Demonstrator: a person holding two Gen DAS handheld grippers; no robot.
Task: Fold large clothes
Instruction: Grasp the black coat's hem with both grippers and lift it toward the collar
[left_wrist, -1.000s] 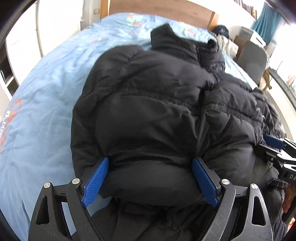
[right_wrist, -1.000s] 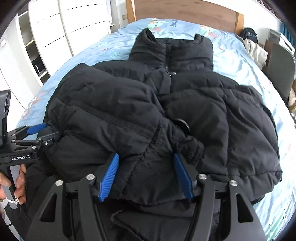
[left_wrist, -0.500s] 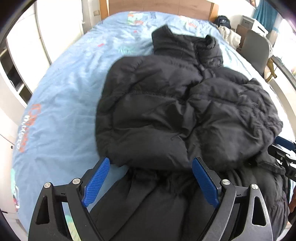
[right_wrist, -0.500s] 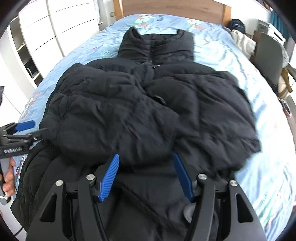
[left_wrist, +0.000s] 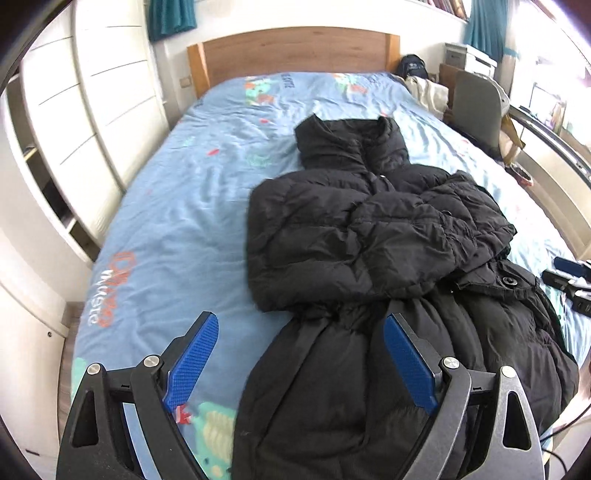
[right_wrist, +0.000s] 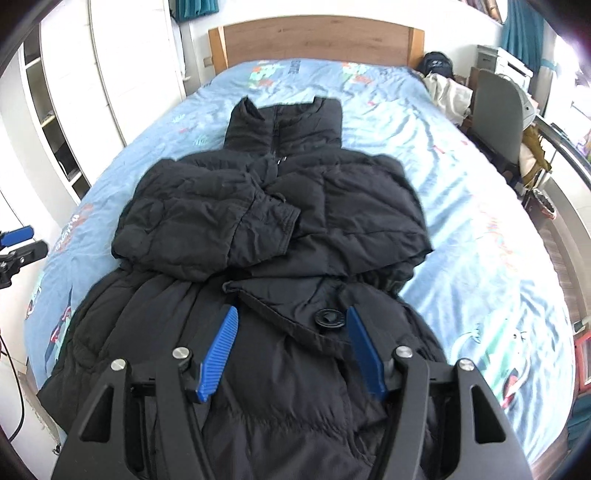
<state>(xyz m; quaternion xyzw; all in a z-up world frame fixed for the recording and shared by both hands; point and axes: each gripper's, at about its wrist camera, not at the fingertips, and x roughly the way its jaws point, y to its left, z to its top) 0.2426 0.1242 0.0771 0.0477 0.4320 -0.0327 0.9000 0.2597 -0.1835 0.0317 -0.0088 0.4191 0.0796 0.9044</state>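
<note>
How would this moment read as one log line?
coat: sleeves folded across chest | bed: coat lying flat | left tongs: open, empty | right tongs: open, empty

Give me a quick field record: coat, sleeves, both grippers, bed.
coat: black puffer, flat on the bed, collar toward the headboard
sleeves: both folded across the chest
hem: unfolded, nearest the cameras
left gripper: open, empty, above the coat's lower part
right gripper: open, empty, above the coat's button
bed: blue patterned sheet
</note>
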